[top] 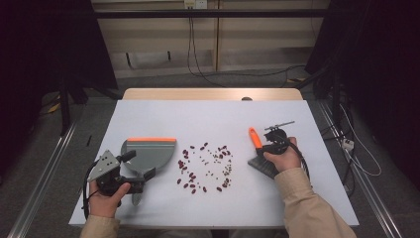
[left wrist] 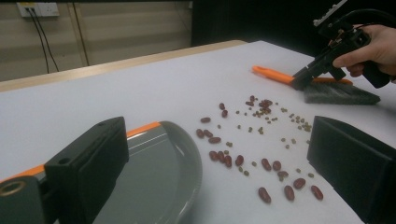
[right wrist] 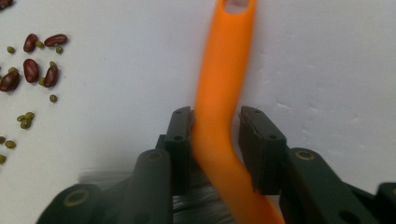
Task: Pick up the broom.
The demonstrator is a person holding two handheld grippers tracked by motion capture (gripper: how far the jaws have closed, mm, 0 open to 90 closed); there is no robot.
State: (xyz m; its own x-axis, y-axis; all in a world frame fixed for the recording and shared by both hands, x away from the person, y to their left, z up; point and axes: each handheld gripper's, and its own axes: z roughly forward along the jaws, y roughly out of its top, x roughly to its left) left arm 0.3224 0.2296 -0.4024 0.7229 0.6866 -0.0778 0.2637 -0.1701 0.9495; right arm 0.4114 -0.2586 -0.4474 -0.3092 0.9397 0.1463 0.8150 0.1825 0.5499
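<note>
Brush [top: 258, 151] lies at table's [top: 148, 111] right side w/ orange handle pointing away from person; right gripper [right wrist: 215, 122] straddles the handle, jaws nearly closed on it, small gap on one side. Beans [top: 205, 166] scattered mid-table, between brush & grey dustpan [top: 148, 153] at left. Left gripper [top: 132, 173] sits over dustpan's near end, jaws wide apart, holding nothing.

Orange-handled brush [top: 256, 141], grey-bristled

Beige sleeves [top: 307, 198]. Black left gripper [top: 130, 171] with grey three-cornered plate, black cable. Black right gripper [top: 267, 147]; screws on jaws.
</note>
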